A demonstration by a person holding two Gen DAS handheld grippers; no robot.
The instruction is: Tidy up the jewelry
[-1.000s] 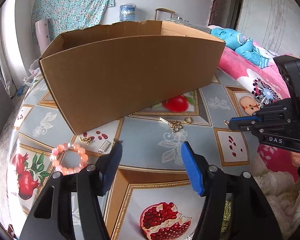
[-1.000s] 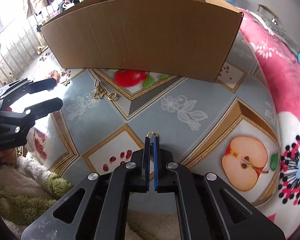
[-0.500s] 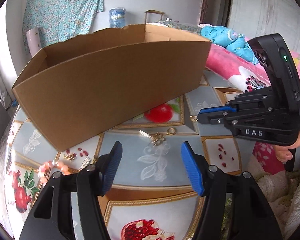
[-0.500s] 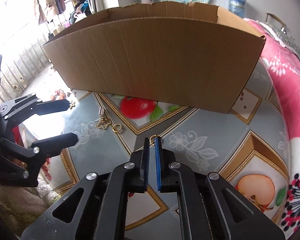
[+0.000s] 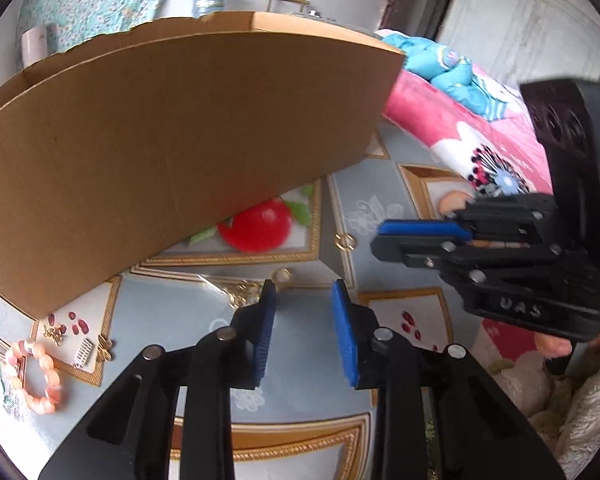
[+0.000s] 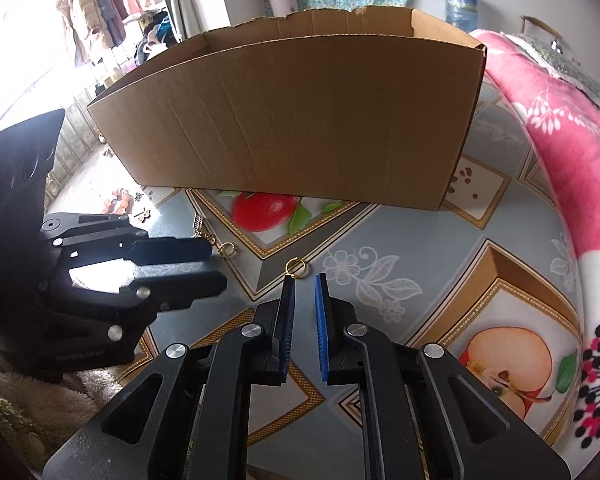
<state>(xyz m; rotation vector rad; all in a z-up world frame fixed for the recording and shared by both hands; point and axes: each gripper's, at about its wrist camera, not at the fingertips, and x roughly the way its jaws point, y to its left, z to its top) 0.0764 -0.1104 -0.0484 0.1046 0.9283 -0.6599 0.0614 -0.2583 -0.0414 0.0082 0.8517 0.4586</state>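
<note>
Small gold ring [image 6: 295, 267] on table [image 6: 420, 240] mid-front, before cardboard box [image 6: 300, 120], at right gripper [image 6: 304, 280] tips; fingers slightly apart. Left gripper [image 5: 303, 292] apart, empty. Ring light, stiff, slippery: pinch across band.

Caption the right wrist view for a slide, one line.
Right claw, slightly open, poised behind a small gold ring on the fruit-patterned tablecloth, facing the cardboard box.

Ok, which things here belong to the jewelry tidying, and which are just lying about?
Job: gold ring, gold chain, pink bead bracelet, gold brooch, and probably the cardboard box.
Lying about: pink blanket, water jug, hanging coats.
</note>
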